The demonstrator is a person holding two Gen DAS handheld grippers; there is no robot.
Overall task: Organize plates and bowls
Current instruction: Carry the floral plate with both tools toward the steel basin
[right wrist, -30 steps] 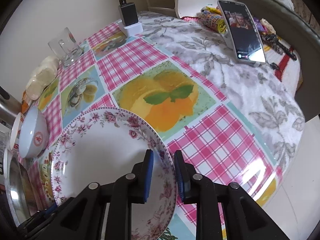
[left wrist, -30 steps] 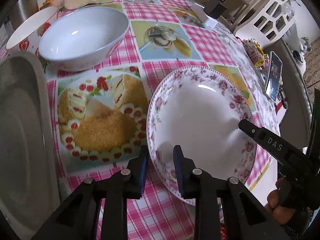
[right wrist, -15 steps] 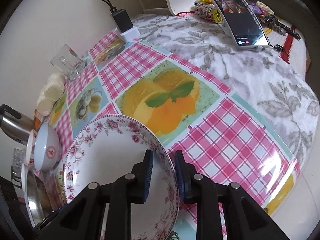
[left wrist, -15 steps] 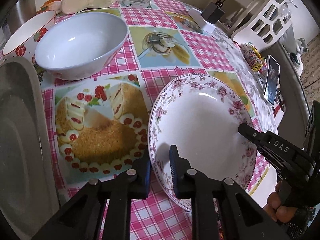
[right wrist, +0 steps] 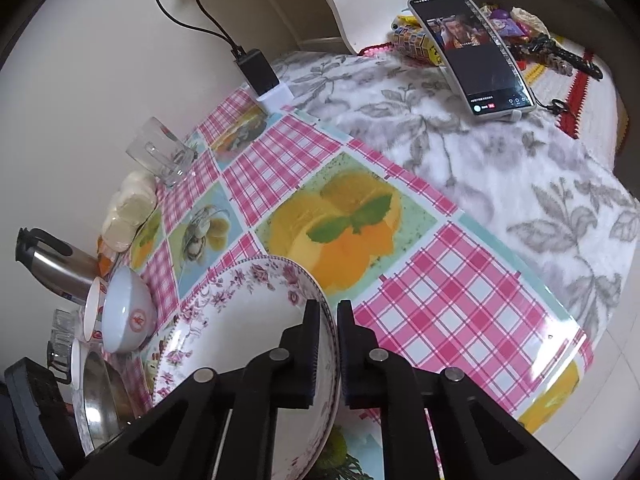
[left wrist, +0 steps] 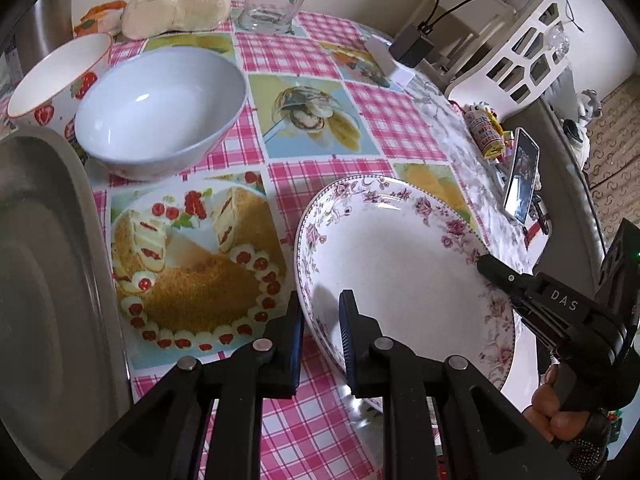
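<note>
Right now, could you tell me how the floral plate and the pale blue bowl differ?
The floral plate is shallow, with pink flowers round its rim; the pale blue bowl is deep and plain inside. The plate is tilted, gripped at opposite rims by the left tool and right tool; the bowl stands upright, untouched. Both are empty.

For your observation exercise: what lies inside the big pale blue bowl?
The pale blue bowl shows only bare glazed interior with a light glint; nothing sits inside. Whatever lies beneath it on the tablecloth is covered.

Cut off and covered around the floral plate

The floral plate (left wrist: 400,264) loses its near rim behind the left gripper (left wrist: 320,332); left of it, the steel tray (left wrist: 44,264) runs off-frame; beyond it, the phone (left wrist: 522,180) screen is unreadable.
</note>
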